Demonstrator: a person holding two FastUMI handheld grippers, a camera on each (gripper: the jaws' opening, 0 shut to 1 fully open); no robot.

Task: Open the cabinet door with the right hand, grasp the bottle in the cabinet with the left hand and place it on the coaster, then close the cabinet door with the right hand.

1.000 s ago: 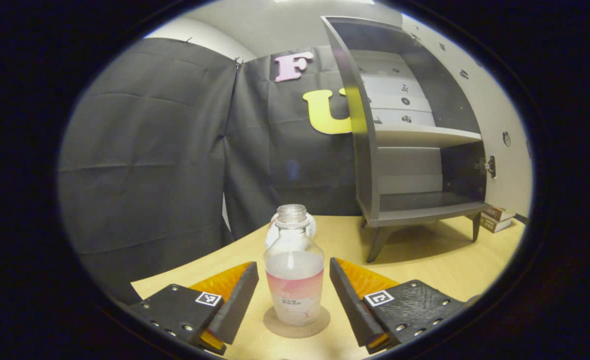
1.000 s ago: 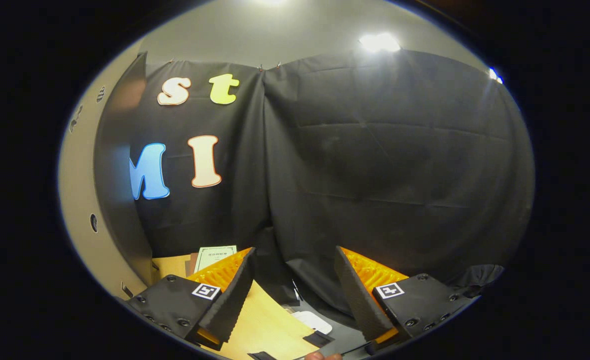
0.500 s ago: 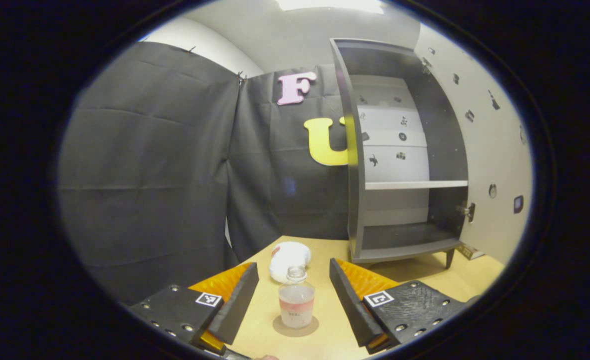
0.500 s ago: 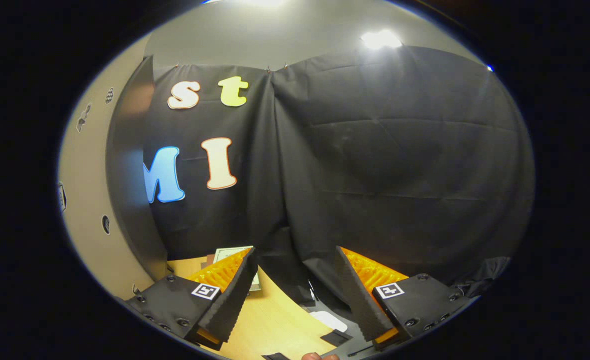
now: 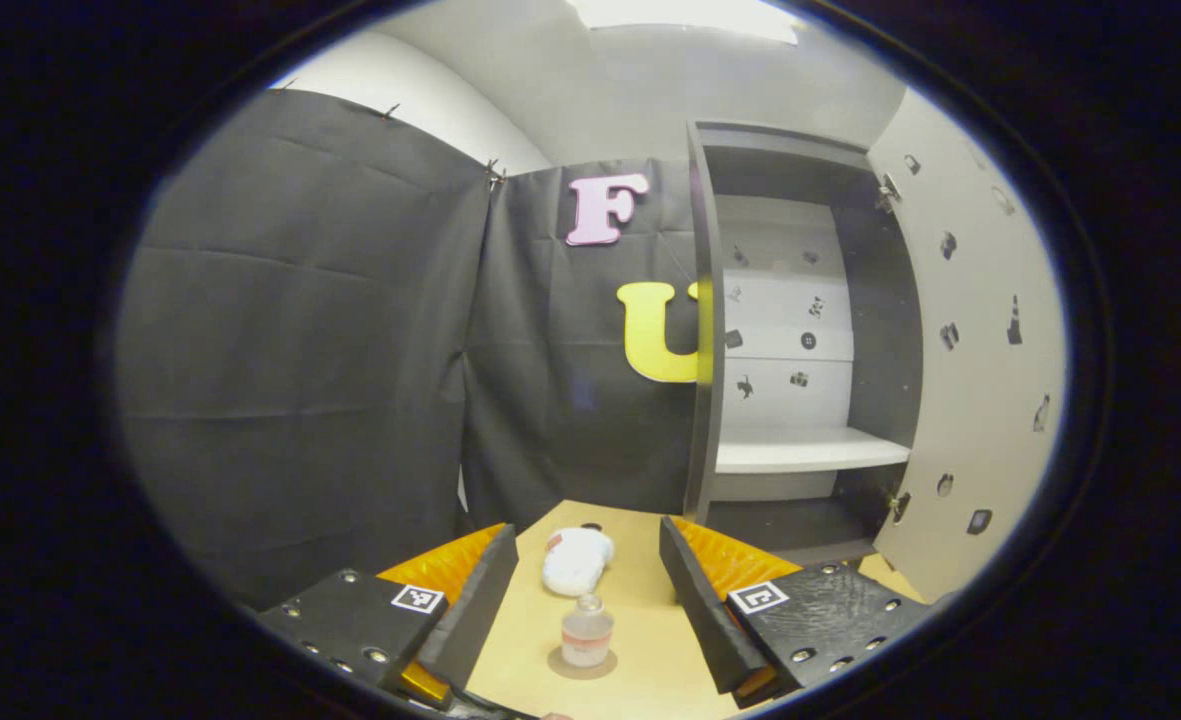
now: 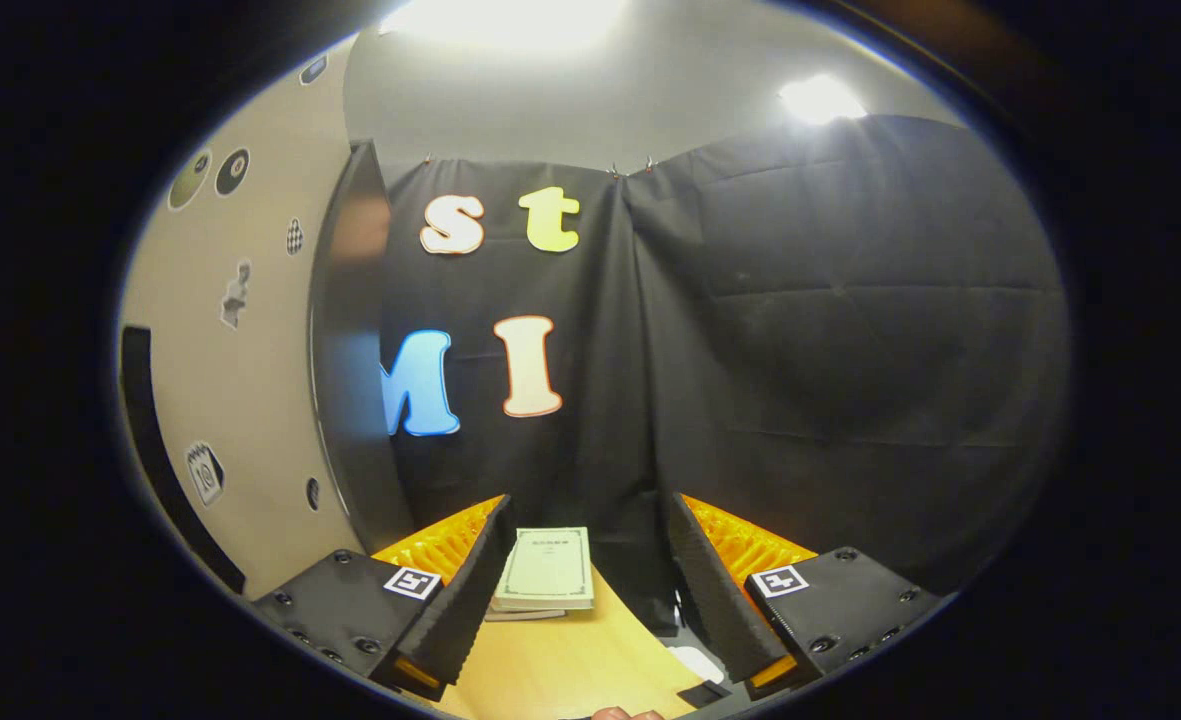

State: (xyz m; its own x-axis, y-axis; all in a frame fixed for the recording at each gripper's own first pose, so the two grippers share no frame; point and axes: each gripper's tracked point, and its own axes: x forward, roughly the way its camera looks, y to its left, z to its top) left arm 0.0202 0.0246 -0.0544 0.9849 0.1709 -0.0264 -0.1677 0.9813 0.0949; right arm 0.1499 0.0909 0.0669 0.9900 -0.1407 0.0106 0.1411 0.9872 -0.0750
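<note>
In the left gripper view a small clear bottle [image 5: 586, 632] with a pink band stands upright on a round brown coaster [image 5: 580, 663] on the wooden table [image 5: 640, 620]. My left gripper [image 5: 587, 590] hangs open well back from it, nothing between its fingers. Behind stands the grey cabinet [image 5: 800, 350] with its beige, sticker-covered door [image 5: 970, 350] swung open to the right; its shelves are bare. In the right gripper view my right gripper [image 6: 585, 585] is open and empty, and the open cabinet door [image 6: 240, 380] rises to its left.
A white crumpled object [image 5: 574, 560] lies on the table beyond the bottle. In the right gripper view a pale booklet [image 6: 546, 582] lies on the table corner [image 6: 570, 665] between the fingers, past them. Black cloth walls close the booth all round.
The left gripper has drawn back and up from the bottle, which stays on the coaster and looks much smaller. The right gripper has turned toward the door, and the booklet has come into fuller sight.
</note>
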